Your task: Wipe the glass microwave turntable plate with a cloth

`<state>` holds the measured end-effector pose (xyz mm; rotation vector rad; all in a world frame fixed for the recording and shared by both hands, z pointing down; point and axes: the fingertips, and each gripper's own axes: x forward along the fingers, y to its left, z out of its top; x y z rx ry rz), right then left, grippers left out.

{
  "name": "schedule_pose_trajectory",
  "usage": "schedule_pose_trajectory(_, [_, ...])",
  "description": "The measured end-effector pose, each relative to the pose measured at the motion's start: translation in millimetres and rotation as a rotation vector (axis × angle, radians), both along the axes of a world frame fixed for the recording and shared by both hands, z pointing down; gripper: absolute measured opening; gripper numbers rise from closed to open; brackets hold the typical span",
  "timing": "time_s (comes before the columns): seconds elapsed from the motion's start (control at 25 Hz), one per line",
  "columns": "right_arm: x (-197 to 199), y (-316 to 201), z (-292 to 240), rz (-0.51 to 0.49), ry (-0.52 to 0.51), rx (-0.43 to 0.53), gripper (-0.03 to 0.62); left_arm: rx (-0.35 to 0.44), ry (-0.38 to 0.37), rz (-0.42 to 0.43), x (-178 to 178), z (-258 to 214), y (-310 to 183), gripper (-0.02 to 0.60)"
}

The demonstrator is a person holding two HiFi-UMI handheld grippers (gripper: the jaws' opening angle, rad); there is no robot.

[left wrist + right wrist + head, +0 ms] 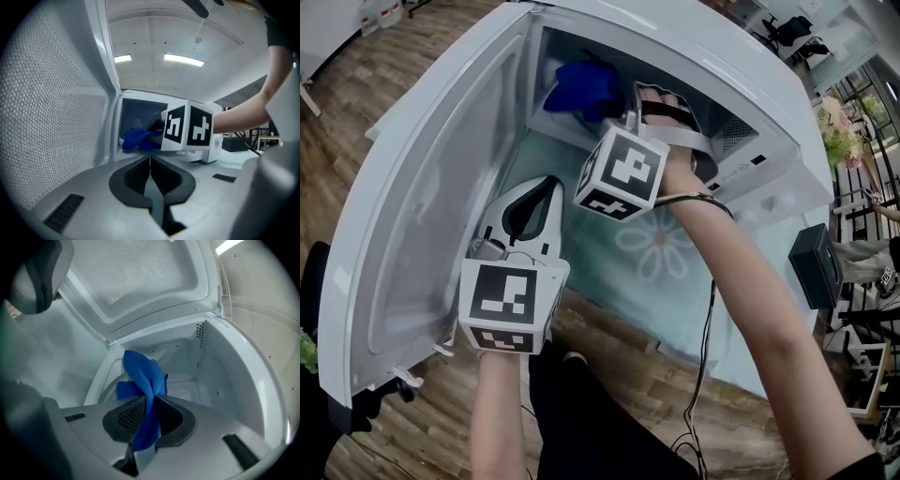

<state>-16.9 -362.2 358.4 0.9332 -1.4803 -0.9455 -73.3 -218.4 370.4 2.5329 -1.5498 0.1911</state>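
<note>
The white microwave (694, 42) stands open on the table. My right gripper (623, 101) reaches into its cavity, shut on a blue cloth (581, 84). In the right gripper view the cloth (146, 380) hangs pinched between the jaws of the right gripper (147, 405), above the cavity floor. A faint curved rim of the glass turntable plate (104, 392) shows left of the cloth; most of the plate is hidden. My left gripper (548, 185) hovers outside in front of the opening, shut and holding nothing. In the left gripper view its jaws (150, 161) point at the cloth (138, 140).
The microwave door (422, 216) swings wide open at the left, close beside my left gripper. A pale tablecloth with a flower print (661, 244) covers the table in front. A black box (816, 262) sits at the right. A cable runs down along the right arm.
</note>
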Motion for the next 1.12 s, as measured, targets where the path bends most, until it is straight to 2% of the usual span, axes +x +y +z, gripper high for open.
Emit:
schedule_pose_trajectory(0.28, [6.9, 5.0, 30.3, -0.030, 0.148, -0.023, 0.047, 0.000, -0.010, 0.008, 2.0, 1.1, -0.4, 0.008])
schedule_pose_trajectory(0.6, [16.6, 2.8, 37.5, -0.053, 0.297, -0.026, 0.046, -0.004, -0.013, 0.016, 4.5, 2.5, -0.5, 0.008])
schedule_pose_trajectory(0.96, [51.9, -6.3, 42.3, 0.051, 0.450, -0.110, 0.046, -0.003, -0.012, 0.027, 5.5, 0.0, 1.0, 0.008])
schedule_pose_trajectory(1.12, [69.4, -5.3, 45.5, 0.093, 0.551, -0.149, 0.046, 0.003, -0.019, 0.042, 8.4, -1.8, 2.4, 0.008])
